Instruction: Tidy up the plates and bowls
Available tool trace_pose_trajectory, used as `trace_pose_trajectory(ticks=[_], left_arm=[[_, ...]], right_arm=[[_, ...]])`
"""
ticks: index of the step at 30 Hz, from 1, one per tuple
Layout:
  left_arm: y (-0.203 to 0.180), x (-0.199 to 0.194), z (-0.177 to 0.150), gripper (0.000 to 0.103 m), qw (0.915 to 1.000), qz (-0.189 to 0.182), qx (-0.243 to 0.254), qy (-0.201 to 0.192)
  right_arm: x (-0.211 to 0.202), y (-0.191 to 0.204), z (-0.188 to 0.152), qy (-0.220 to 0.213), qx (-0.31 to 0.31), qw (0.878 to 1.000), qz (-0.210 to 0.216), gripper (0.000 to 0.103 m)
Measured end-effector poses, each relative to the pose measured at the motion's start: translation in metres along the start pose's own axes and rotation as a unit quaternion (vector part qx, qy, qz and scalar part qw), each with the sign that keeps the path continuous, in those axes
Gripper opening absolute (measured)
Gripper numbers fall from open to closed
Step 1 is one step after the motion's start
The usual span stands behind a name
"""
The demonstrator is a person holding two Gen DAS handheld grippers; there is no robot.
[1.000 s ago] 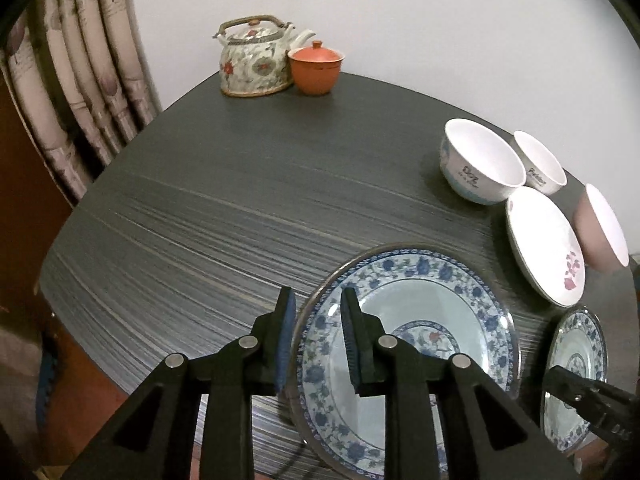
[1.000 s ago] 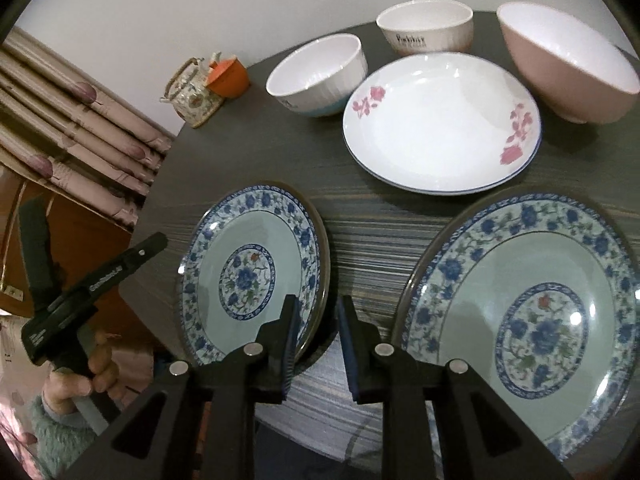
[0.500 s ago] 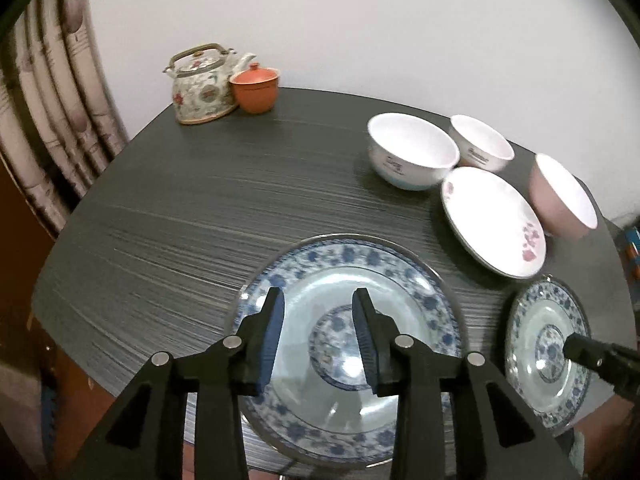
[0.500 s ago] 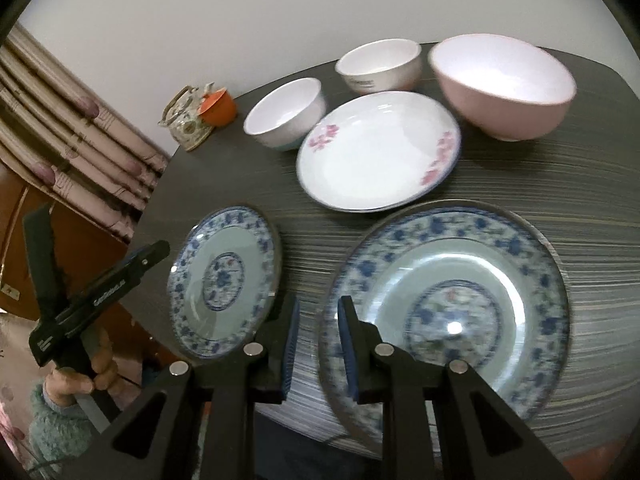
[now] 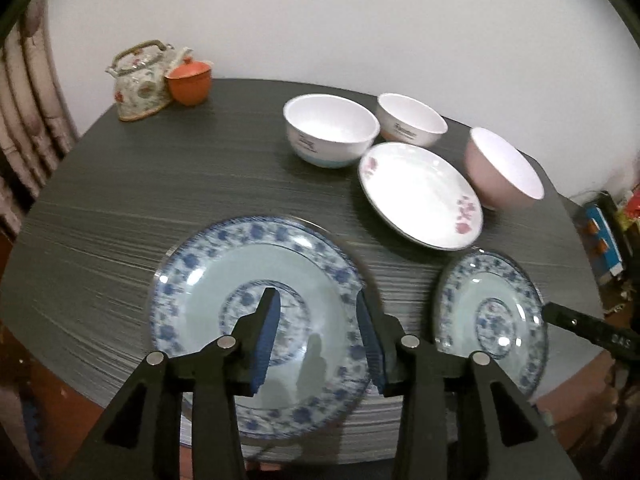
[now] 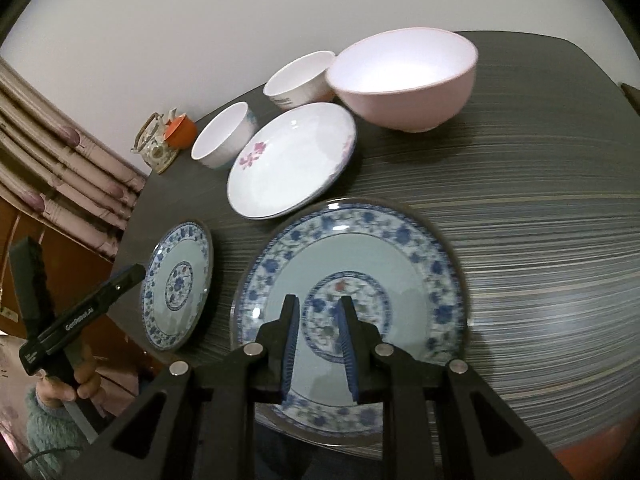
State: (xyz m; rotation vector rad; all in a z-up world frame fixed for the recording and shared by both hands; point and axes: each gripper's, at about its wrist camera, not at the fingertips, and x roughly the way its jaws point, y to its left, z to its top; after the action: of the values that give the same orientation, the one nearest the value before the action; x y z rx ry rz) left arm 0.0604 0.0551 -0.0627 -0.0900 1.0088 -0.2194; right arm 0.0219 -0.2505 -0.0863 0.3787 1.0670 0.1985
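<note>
Two large blue-and-white plates lie on the dark table (image 5: 160, 168), with a small blue-and-white plate (image 5: 492, 320) (image 6: 178, 284) between them. My left gripper (image 5: 316, 300) hovers over the middle of the left large plate (image 5: 208, 280); its jaws are opening and hold nothing. Over the centre of the right large plate (image 6: 400, 240) hangs my right gripper (image 6: 318, 320), its jaws a narrow gap apart and empty. Behind the plates are a white plate with pink flowers (image 5: 416, 196) (image 6: 288, 160), two white bowls (image 5: 332, 130) (image 5: 412, 120) and a pink bowl (image 5: 504, 168) (image 6: 404, 80).
A flowered teapot (image 5: 138, 80) and an orange lidded cup (image 5: 189, 80) stand at the table's far left by the wall. Curtains (image 6: 72, 168) hang left of the table. A hand (image 6: 80, 376) in a fuzzy sleeve holds the left gripper past the table's near edge.
My left gripper went from straddling its plate's left rim to above the plate's middle, and its jaws widened. My right gripper slid from the gap between plates to over the right plate.
</note>
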Motion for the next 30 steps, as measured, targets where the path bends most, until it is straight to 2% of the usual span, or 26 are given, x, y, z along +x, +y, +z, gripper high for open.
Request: trace_pose_trajectory(ticks=[8, 14, 30], left_arm=[[-0.037, 0.012, -0.001, 0.036, 0.9963, -0.069, 0.003, 0.051], [-0.06, 0.029, -0.001, 0.036, 0.9866, -0.128, -0.005, 0.101], [-0.072, 0.068, -0.01, 0.034, 0.9736, -0.144, -0.045, 0.171]], right_arm=[[-0.007, -0.04, 0.006, 0.013, 0.017, 1.0, -0.011, 0.022], [0.002, -0.07, 0.005, 0.028, 0.05, 0.998, -0.005, 0.022], [0.015, -0.095, 0.0, 0.037, 0.082, 0.996, 0.023, 0.022]])
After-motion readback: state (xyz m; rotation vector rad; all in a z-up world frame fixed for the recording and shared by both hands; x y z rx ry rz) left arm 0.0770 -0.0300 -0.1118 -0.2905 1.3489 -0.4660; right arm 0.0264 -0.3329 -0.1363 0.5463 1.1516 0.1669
